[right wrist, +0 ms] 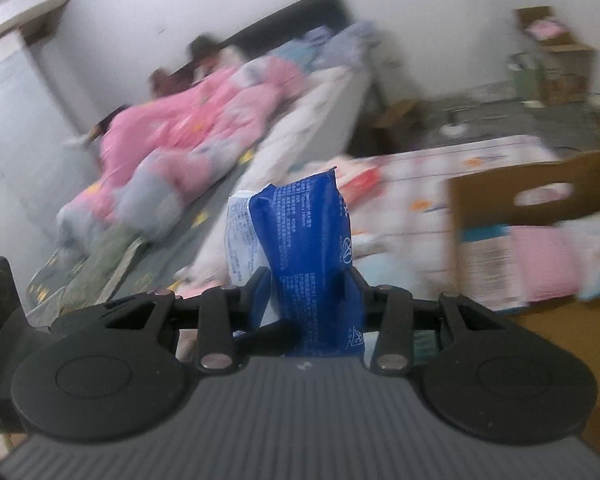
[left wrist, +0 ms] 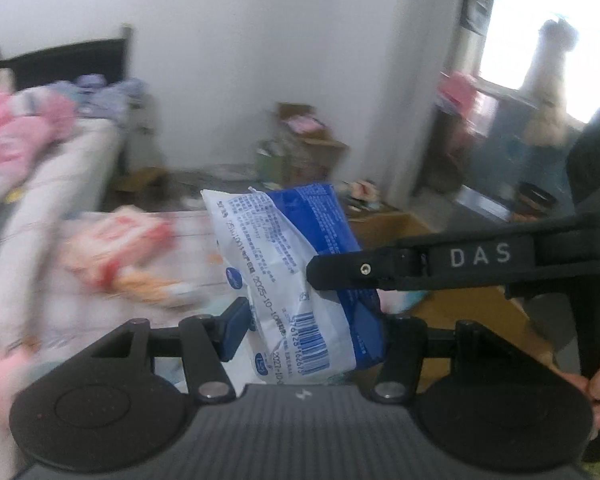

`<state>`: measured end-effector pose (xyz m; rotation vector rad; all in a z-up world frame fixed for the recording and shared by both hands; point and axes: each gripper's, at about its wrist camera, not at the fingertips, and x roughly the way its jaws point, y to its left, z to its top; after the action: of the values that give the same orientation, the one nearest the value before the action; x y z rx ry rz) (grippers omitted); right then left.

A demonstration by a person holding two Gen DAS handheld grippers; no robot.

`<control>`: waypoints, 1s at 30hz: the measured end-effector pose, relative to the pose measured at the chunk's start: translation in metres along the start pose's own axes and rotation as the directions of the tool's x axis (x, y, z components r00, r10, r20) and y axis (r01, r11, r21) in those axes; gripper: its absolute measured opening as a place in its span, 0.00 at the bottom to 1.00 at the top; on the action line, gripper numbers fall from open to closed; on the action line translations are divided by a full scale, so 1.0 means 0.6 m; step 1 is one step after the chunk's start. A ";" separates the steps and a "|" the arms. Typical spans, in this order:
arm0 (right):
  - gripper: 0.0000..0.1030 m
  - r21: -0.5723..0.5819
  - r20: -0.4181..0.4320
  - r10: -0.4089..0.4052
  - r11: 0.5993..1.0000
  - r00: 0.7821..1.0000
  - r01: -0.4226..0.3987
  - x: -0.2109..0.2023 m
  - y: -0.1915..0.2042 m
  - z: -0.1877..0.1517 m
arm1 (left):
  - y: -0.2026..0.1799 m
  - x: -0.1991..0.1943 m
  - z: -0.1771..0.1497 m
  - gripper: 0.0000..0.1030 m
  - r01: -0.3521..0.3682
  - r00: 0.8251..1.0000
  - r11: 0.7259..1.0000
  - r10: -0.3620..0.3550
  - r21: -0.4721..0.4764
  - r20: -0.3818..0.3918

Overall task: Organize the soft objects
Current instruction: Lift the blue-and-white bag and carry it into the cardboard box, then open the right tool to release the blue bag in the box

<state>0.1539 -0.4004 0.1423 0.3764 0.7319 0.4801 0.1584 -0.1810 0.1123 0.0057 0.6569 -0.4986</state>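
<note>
Two grippers of mine share one crinkly blue-and-white plastic pack (left wrist: pixel 296 276): the left gripper (left wrist: pixel 312 332) has its jaws clamped on it, and so does the right gripper (right wrist: pixel 308 300), lifted above a pale patterned bedspread (right wrist: pixel 452 176). Beside it stands a cardboard box (right wrist: pixel 500 200); behind, a rumpled pink quilt (right wrist: pixel 188 128) and a white wall (left wrist: pixel 260 40).

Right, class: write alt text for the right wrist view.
The right gripper is shut on a blue and white soft packet, held upright. Behind, blurred, lie a bed with a pink quilt and an open cardboard box.
</note>
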 end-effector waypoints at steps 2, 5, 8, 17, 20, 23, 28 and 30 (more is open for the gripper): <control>0.38 0.047 0.009 -0.033 0.998 0.999 0.032 -0.016 -0.056 0.011 | -0.031 0.048 0.019 0.56 0.041 0.998 0.999 -0.040 0.015 -0.043; 0.38 0.147 -0.016 -0.069 0.987 0.998 0.070 -0.024 -0.152 0.020 | -0.071 0.125 0.038 0.56 0.090 0.989 0.996 -0.086 0.024 -0.121; 0.38 0.214 -0.064 -0.087 0.972 0.994 0.098 -0.013 -0.231 0.014 | -0.101 0.195 0.038 0.56 0.112 0.974 0.993 -0.103 0.034 -0.204; 0.38 0.356 -0.312 0.017 0.929 0.950 0.101 0.099 -0.390 -0.054 | -0.115 0.276 -0.002 0.65 0.145 0.930 0.987 -0.110 0.076 -0.352; 0.38 0.341 -0.366 -0.040 0.924 0.930 0.173 0.130 -0.409 -0.071 | -0.106 0.259 0.007 0.66 0.144 0.938 0.986 -0.109 0.084 -0.328; 0.39 0.328 -0.369 -0.065 0.924 0.927 0.195 0.136 -0.405 -0.081 | -0.090 0.233 0.009 0.67 0.134 0.949 0.988 -0.107 0.074 -0.297; 0.39 0.271 -0.402 -0.108 0.934 0.909 0.231 0.146 -0.382 -0.094 | -0.046 0.163 0.007 0.70 0.102 0.968 0.994 -0.093 0.025 -0.234; 0.39 0.261 -0.402 -0.116 0.936 0.908 0.235 0.151 -0.381 -0.096 | -0.023 0.140 0.002 0.71 0.080 0.975 0.997 -0.077 0.005 -0.208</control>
<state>0.2361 -0.5315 -0.0568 0.5058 1.2182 0.2664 0.2100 -0.2304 0.0664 0.0452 0.8608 -0.5837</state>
